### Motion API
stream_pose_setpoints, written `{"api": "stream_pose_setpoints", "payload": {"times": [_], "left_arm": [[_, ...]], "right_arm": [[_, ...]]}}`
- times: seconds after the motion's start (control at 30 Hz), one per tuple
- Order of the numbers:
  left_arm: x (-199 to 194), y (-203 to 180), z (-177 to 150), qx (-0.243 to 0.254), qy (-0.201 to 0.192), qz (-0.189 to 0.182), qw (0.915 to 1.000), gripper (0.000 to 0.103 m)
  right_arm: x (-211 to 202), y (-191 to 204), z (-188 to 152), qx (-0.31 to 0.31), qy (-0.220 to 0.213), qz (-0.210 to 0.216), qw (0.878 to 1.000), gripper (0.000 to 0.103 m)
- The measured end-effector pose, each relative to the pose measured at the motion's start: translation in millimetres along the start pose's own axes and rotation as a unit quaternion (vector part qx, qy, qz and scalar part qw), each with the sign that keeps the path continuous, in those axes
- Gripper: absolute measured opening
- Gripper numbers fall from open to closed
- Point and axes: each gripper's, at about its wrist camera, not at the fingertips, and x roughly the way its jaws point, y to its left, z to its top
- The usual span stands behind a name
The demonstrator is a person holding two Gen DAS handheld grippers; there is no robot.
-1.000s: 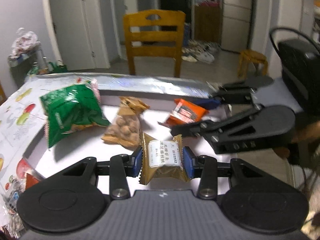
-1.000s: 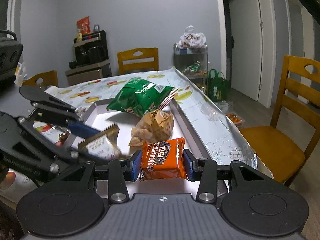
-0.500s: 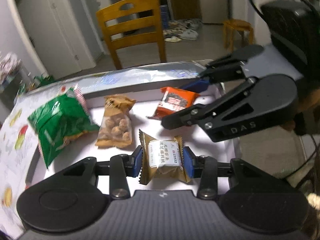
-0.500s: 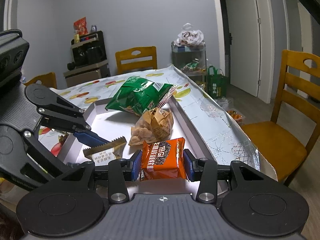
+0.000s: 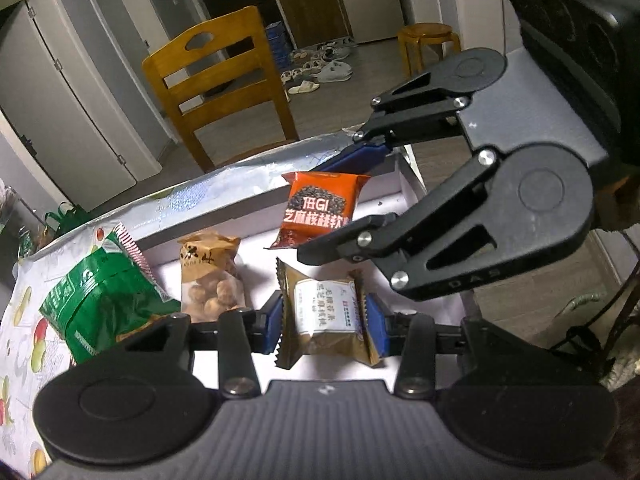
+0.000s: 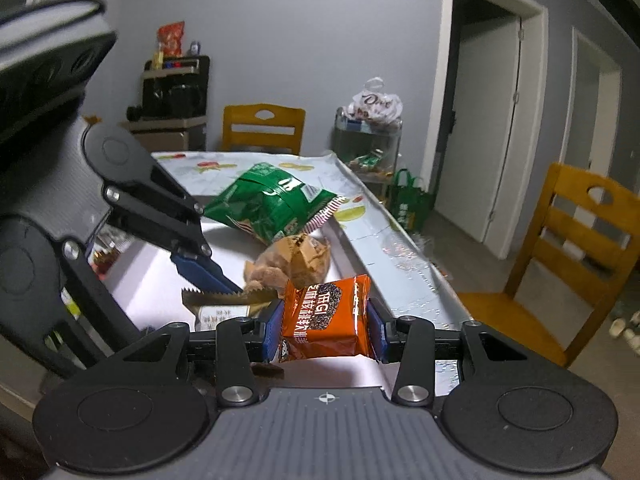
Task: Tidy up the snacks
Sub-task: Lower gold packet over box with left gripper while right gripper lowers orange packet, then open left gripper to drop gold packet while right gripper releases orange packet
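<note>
My left gripper [image 5: 325, 322] is shut on a brown-gold snack packet [image 5: 325, 315] with a white label, held over the white tray [image 5: 256, 216]. My right gripper [image 6: 323, 326] is shut on an orange snack packet [image 6: 325, 316], also seen as the orange packet [image 5: 320, 208] in the left wrist view, near the tray's right end. The brown-gold packet [image 6: 220, 302] shows in the right wrist view under the left gripper's blue finger [image 6: 202, 272]. A clear bag of round nuts [image 5: 210, 276] and a green snack bag [image 5: 100, 304] lie in the tray further left.
The tray sits on a table with a fruit-print cloth [image 6: 240, 164] and a foil edge [image 5: 224, 188]. A wooden chair [image 5: 224, 84] stands beyond the table, another wooden chair [image 6: 560, 264] at its side. A small stool [image 5: 430, 40] and shoes lie on the floor.
The left gripper has rolled and tipped down, so the tray and the right gripper now appear tilted and closer. Both packets stay gripped; the two grippers have drawn nearer each other.
</note>
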Motion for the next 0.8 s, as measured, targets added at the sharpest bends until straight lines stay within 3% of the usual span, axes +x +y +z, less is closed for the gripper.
{"api": "stream_pose_setpoints", "payload": {"times": [0.27, 0.33, 0.4, 0.43, 0.8], "left_arm": [[3.4, 2.7, -4.2, -0.003, -0.009, 0.001, 1.0, 0.05], [3.3, 3.1, -5.3, -0.008, -0.011, 0.004, 0.9999, 0.054], [2.8, 3.0, -6.6, -0.011, -0.013, 0.014, 0.9998, 0.068], [2.9, 3.5, -7.4, -0.011, -0.014, 0.02, 0.9996, 0.07], [-0.2, 3.3, -12.4, -0.017, -0.018, 0.039, 0.999, 0.075]], "right_arm": [[2.9, -0.2, -1.0, 0.007, 0.01, -0.004, 1.0, 0.051], [3.3, -0.5, -0.9, 0.01, 0.011, -0.005, 1.0, 0.054], [2.6, -0.5, -0.8, 0.013, 0.008, -0.005, 1.0, 0.057], [2.1, -0.6, -0.1, 0.016, 0.006, -0.004, 1.0, 0.06], [-4.7, 1.9, 3.7, 0.019, -0.01, -0.006, 1.0, 0.077]]}}
